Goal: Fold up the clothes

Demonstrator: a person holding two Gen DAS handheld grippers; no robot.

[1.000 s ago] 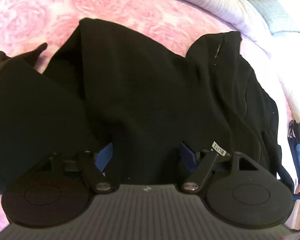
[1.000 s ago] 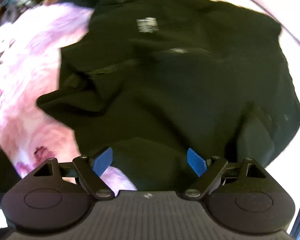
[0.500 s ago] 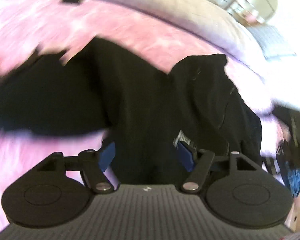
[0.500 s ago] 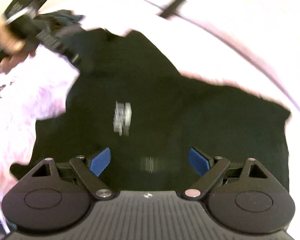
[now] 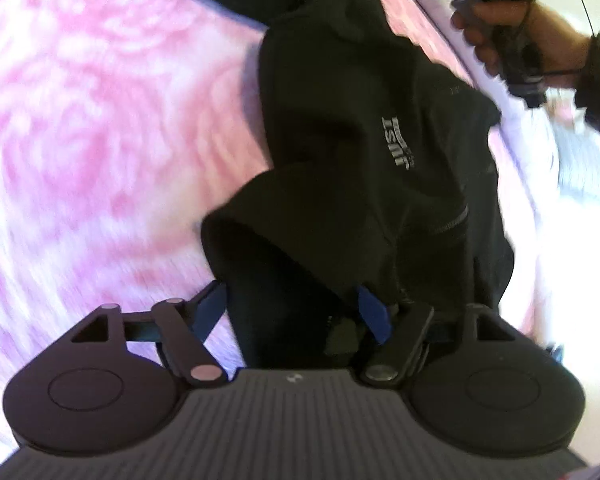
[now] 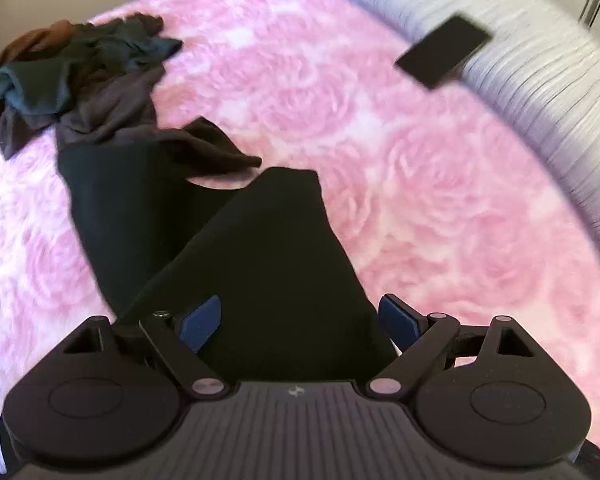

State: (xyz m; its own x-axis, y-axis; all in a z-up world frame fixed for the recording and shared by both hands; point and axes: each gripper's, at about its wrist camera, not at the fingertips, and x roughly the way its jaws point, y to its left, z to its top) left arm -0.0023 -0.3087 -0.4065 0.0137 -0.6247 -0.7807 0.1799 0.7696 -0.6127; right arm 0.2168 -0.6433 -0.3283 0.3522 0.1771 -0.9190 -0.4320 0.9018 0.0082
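Note:
A black jacket (image 5: pixel 360 168) with a pale printed logo lies crumpled on the pink rose blanket (image 5: pixel 100 120). My left gripper (image 5: pixel 292 312) hangs low over its near fold, and its jaws are opening. Black cloth lies between the blue pads (image 5: pixel 210 308), and the left pad stands free of it. A hand (image 5: pixel 496 32) holds the right gripper at the top right of this view. In the right wrist view a long flat part of the black jacket (image 6: pixel 268 248) runs between the wide-open right gripper (image 6: pixel 300 324), whose pads do not press on it.
A heap of dark, teal and brown clothes (image 6: pixel 80 60) lies at the far left of the blanket (image 6: pixel 440 220). A flat black rectangular object (image 6: pixel 444 52) rests by a ribbed grey-white cover (image 6: pixel 540 92) along the bed's far right edge.
Both views have swung and rolled. The left jaws have widened and now see the jacket's logo side and the other hand. The right gripper has slid along the jacket to its flat end.

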